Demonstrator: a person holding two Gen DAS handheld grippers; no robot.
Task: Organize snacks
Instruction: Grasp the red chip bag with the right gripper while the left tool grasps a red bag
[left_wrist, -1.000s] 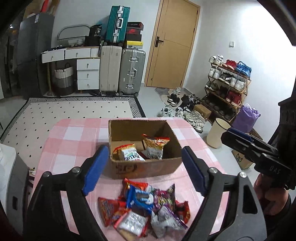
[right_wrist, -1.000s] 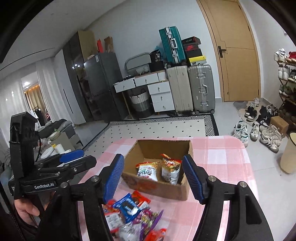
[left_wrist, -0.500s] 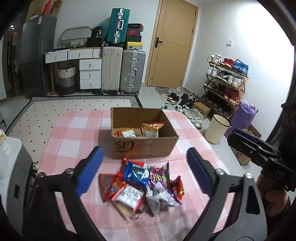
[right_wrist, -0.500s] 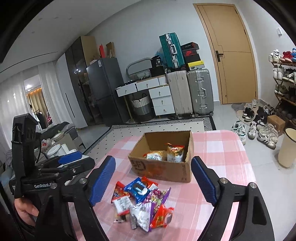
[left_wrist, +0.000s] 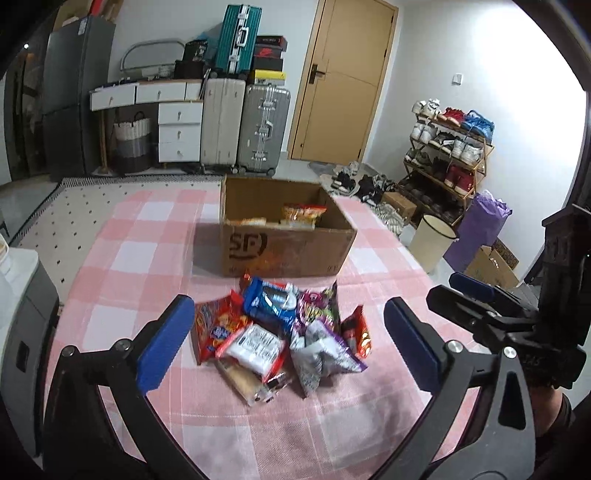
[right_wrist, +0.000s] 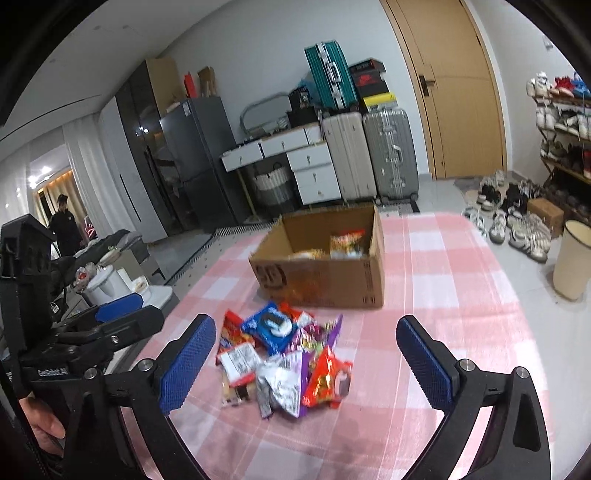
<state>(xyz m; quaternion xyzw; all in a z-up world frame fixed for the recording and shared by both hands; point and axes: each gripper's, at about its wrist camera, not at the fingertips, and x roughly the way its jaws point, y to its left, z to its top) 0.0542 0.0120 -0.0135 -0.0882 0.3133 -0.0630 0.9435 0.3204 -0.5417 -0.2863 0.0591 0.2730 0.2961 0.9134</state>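
A pile of several snack packets lies on the pink checked tablecloth, in front of a brown cardboard box that holds two snack bags. The pile also shows in the right wrist view, with the box behind it. My left gripper is open and empty, above the near side of the pile. My right gripper is open and empty, also above the pile's near side. Each gripper shows at the edge of the other's view.
The table edge drops to the floor on the right, where a cream bin, a purple bag and a shoe rack stand. Suitcases and drawers line the far wall. A white appliance sits left of the table.
Both grippers have pulled back from over the box toward the near side of the table. The snack pile now lies between the fingers. Both stay open.
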